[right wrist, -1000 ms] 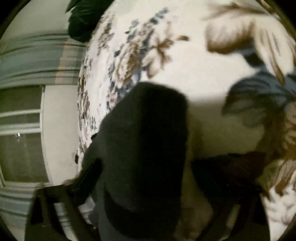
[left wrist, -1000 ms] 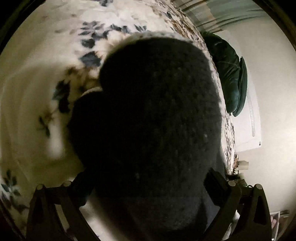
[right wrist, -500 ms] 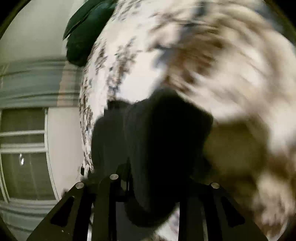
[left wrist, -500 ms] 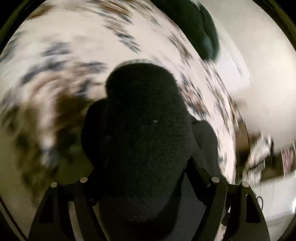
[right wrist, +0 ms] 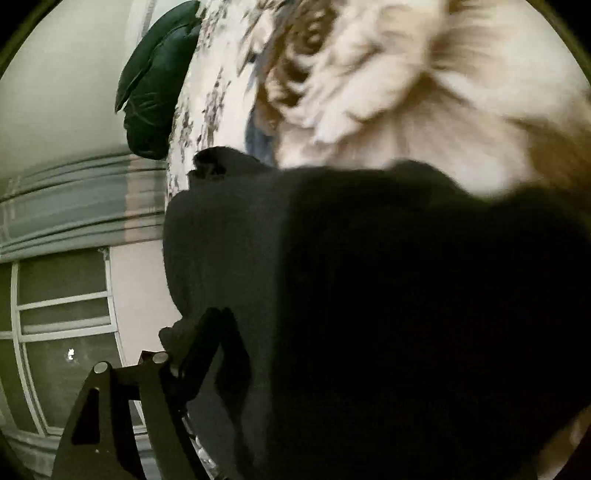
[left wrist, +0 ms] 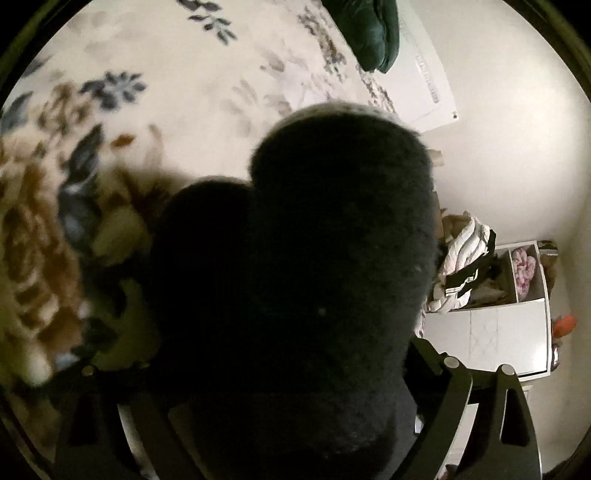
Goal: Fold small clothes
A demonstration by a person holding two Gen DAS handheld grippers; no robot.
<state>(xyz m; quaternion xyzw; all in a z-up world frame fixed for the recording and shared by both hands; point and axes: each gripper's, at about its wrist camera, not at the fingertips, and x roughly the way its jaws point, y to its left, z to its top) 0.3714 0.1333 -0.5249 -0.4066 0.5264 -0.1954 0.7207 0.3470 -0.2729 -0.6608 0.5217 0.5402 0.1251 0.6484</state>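
A dark, fuzzy small garment (left wrist: pixel 332 240) bulges up between the fingers of my left gripper (left wrist: pixel 280 354) and hides their tips. The left jaws stand wide and are opening, with the cloth lying between them over the floral bedspread (left wrist: pixel 184 92). In the right wrist view the same dark cloth (right wrist: pixel 369 295) fills the lower half. My right gripper (right wrist: pixel 347 339) is opening; its left finger (right wrist: pixel 210 332) shows beside the cloth and the other finger is buried under it. I see no pad pressing on the fabric.
A dark green cushion (left wrist: pixel 373 33) (right wrist: pixel 155 85) lies at the far edge of the bed by the wall. A white shelf unit (left wrist: pixel 517 295) piled with clothes stands to the right. A window (right wrist: pixel 62 314) and striped curtain (right wrist: pixel 74 199) are on the left.
Both views have swung across the bed; the shelf unit has come into the left view. The right fingers have spread apart from a narrow grip, and the dark cloth now covers more of that view.
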